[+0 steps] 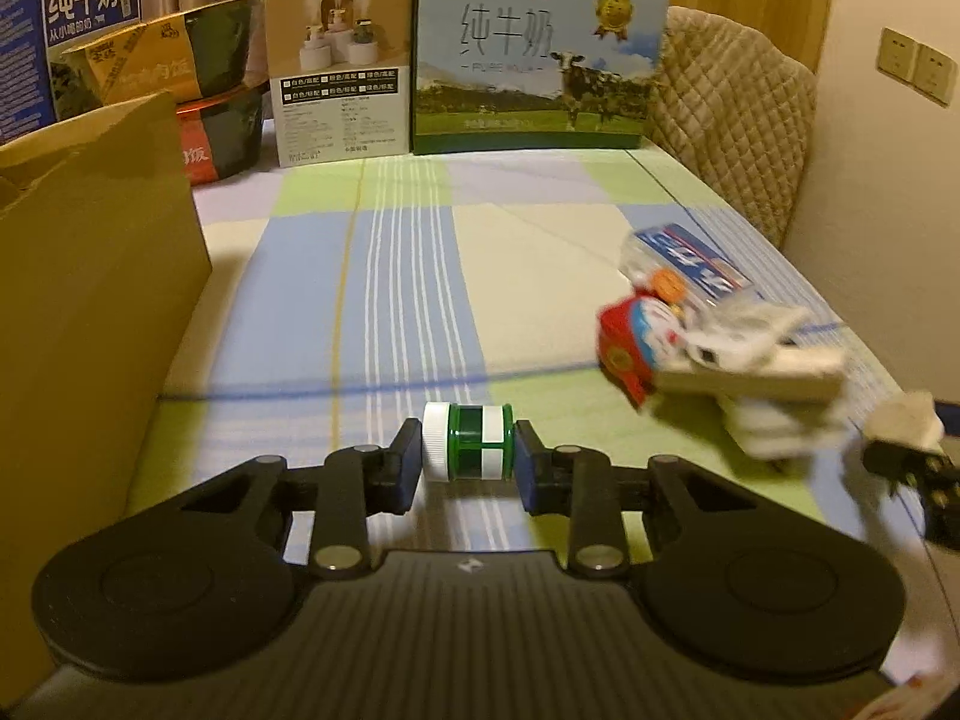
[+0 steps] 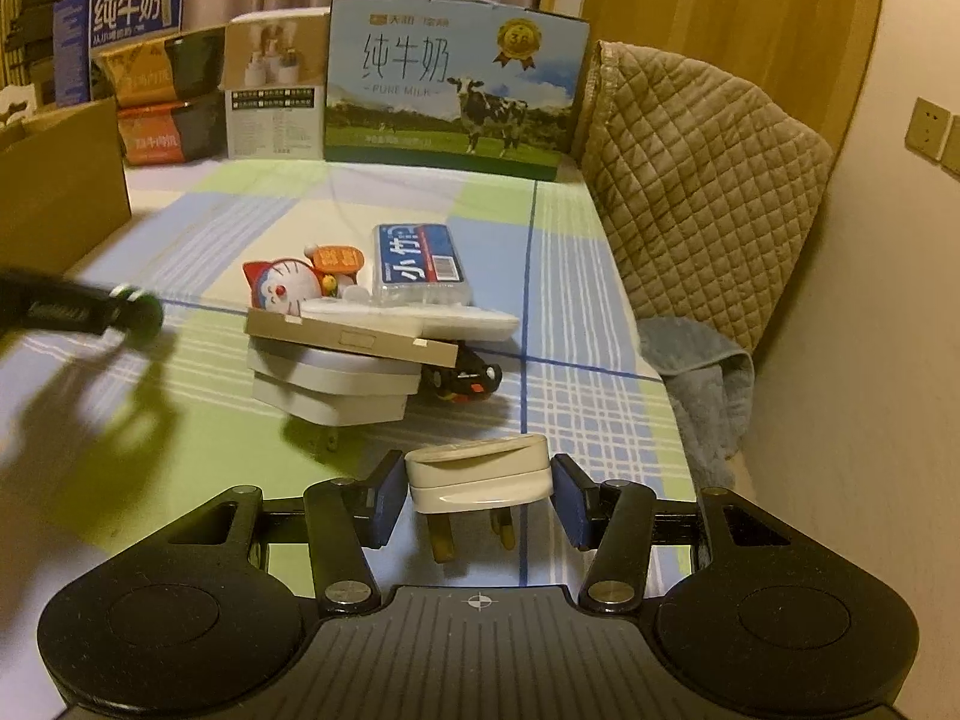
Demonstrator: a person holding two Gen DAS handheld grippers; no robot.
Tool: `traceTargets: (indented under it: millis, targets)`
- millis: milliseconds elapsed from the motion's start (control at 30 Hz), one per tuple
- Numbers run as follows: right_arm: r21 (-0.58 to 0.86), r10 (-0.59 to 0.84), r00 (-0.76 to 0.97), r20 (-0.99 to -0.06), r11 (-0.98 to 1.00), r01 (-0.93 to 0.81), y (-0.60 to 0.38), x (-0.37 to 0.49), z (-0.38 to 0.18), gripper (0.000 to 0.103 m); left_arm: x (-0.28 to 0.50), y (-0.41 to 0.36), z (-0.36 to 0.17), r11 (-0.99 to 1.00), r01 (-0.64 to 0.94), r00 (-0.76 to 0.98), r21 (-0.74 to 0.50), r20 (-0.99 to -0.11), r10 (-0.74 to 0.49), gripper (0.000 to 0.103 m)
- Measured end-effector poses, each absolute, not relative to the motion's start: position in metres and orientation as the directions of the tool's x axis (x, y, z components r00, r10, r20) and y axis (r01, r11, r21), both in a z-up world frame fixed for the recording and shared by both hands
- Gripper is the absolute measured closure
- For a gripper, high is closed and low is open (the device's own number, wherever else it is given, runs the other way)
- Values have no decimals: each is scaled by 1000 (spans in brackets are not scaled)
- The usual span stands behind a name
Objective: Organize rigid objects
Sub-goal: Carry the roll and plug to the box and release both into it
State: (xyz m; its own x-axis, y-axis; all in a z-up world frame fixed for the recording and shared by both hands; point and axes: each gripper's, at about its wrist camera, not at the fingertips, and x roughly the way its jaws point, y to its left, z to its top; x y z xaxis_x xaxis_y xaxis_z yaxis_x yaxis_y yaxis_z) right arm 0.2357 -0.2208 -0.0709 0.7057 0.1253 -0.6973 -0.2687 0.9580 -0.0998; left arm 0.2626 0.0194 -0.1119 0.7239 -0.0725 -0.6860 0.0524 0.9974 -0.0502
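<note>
1. Gripping a green bottle [image 1: 468, 443] end to end, the left gripper [image 1: 467, 462] has one finger on the white cap and one on the base; it sits low centre in the left view, just above the checked surface [image 1: 420, 276]. A round body pinched by its ends may pivot or pop out.
2. The right gripper [image 2: 477, 495] is closed on a white plug [image 2: 478, 474], pins pointing down; its smooth, rounded sides could slip under a tilt.
3. At 12 o'clock from the plug stands the pile [image 2: 360, 336]: adapters, a tan strip, a cat toy, a tissue pack. Brushing it could topple the overhanging strip.
4. The carton [image 1: 90, 312] at 9 o'clock looks the likely goal; its rim may catch the bottle.
</note>
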Motion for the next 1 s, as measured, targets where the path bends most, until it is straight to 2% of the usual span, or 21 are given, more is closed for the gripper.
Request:
traceTargets:
  millis: [233, 567, 1000]
  targets:
    - [-64, 143, 711, -689, 965, -256, -223, 208, -40, 55, 218, 17, -80, 994, 74, 714, -80, -691, -108, 76]
    - [0, 218, 740, -636, 959, -283, -203, 169, 31, 55, 158, 36, -4, 993, 76, 763, -85, -636, -113, 76]
    - [75, 405, 709, -578, 891, -447, -106, 136, 85, 55, 96, 104, 57, 998, -11, 811, -54, -585, -23, 76]
